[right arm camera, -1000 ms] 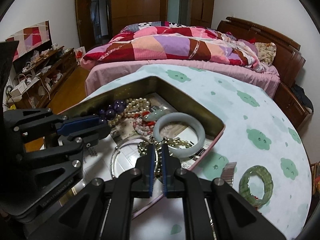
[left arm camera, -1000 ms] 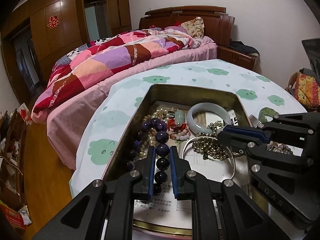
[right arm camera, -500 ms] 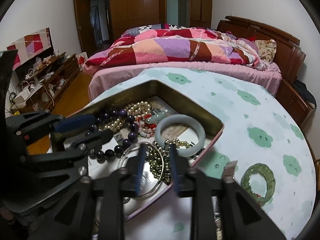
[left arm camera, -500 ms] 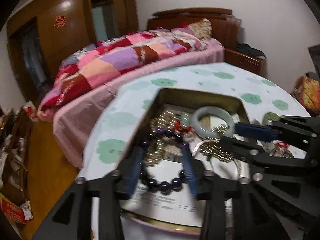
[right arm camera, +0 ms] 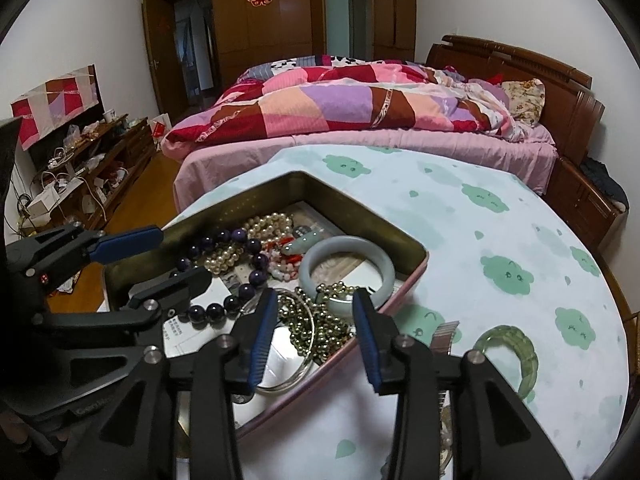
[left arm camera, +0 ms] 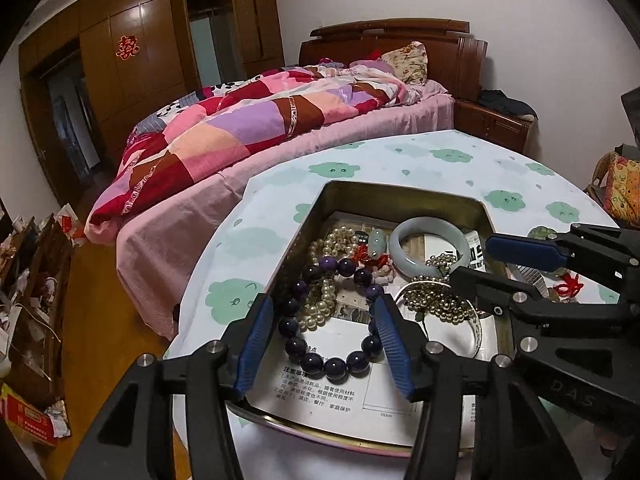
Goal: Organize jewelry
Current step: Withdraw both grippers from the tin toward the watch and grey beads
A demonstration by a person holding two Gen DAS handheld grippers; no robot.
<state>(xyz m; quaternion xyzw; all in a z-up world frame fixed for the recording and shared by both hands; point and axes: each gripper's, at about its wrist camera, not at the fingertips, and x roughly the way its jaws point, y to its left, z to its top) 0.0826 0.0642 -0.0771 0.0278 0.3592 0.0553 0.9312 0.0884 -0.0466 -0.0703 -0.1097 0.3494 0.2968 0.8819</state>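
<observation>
Left wrist view: both jaws, earlier pinched narrow, now gape wide (purple bead bracelet [left arm camera: 332,320] released in tin [left arm camera: 400,196]).

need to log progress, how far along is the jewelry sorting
Mostly done: purple bead bracelet, gold bead chain and pale jade bangle lie in the tin. Both the left gripper and right gripper are open, holding nothing. Left: green bangle on the table.

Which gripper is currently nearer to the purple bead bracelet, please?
Left. The left gripper is open around the purple bead bracelet; the right gripper is beside it, over the gold bead chain.
</observation>
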